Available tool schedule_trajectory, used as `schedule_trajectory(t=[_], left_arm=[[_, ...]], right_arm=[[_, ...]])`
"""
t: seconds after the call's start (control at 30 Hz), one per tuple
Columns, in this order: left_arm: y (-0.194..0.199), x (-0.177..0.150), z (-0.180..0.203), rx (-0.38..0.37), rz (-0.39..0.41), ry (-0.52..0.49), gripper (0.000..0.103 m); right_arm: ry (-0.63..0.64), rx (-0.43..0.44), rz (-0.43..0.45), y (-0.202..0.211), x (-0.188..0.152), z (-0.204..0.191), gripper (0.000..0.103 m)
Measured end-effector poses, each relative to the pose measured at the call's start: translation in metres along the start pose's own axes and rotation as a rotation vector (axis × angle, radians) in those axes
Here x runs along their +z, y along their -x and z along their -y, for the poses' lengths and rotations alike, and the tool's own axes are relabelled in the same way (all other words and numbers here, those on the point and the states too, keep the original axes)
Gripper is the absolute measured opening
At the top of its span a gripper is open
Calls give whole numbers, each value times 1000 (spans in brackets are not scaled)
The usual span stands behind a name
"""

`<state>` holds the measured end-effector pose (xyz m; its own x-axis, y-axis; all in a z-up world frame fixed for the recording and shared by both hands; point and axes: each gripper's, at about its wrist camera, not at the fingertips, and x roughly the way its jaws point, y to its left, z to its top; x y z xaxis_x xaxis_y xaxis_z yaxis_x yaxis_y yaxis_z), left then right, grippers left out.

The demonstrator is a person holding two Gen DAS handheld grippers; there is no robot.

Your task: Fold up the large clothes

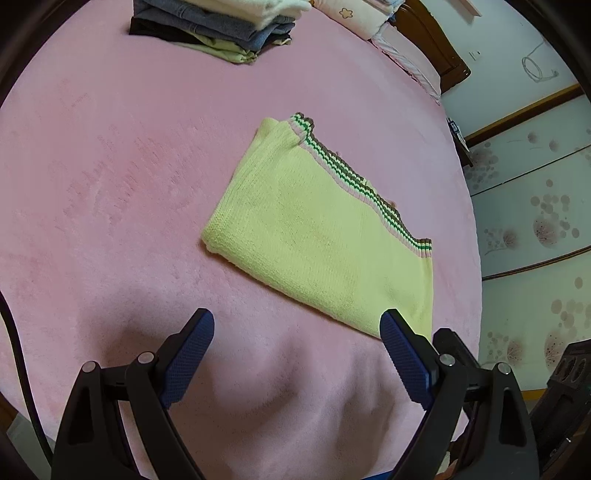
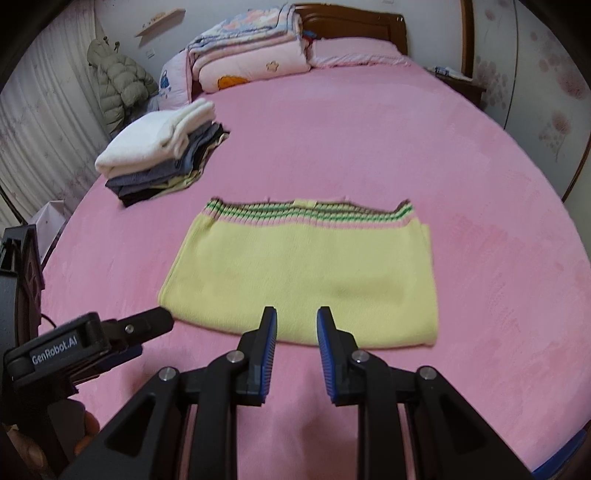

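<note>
A yellow knit sweater (image 1: 317, 229) with a green, pink and brown striped hem lies folded into a flat rectangle on the pink bed; it also shows in the right wrist view (image 2: 303, 280). My left gripper (image 1: 297, 325) is open and empty, hovering just short of the sweater's near corner. It shows from outside at the left of the right wrist view (image 2: 147, 325). My right gripper (image 2: 296, 317) is partly open and empty, its tips just above the sweater's near folded edge.
A stack of folded clothes (image 2: 162, 151) with a white item on top sits at the far left of the bed (image 2: 369, 147); it also shows in the left wrist view (image 1: 221, 26). Folded quilts and pillows (image 2: 251, 55) lie by the headboard. A nightstand (image 2: 458, 81) stands right.
</note>
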<state>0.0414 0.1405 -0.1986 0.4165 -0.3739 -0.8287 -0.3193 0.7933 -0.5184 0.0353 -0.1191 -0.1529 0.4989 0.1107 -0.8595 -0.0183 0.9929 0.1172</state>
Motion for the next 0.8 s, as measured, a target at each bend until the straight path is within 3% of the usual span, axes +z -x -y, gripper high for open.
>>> schedule_trajectory(t=[0.13,0.23,0.37,0.43,0.5,0.8], left_arm=[[-11,1,-6,-9,-16,2,94],[-17,2,-7,0,-9,1,102],[-28,7,-12,-4,-8,21,102],[-35,8,-16,-26,-12,38,102],[-44,10,-23,-65,-18,76,102],[-81,15,-50,-233,70,196,101]], right_arm=[[-8,12,-10,-8,0,-2,22],[0,13,-8,-14,0,-4,22],[-1,6,-16,-24,1,-7,22],[2,-5,-7,-27,2,-7,25],[11,-15,5,-31,3,-9,37],[6,-13,33,-48,11,-8,38]])
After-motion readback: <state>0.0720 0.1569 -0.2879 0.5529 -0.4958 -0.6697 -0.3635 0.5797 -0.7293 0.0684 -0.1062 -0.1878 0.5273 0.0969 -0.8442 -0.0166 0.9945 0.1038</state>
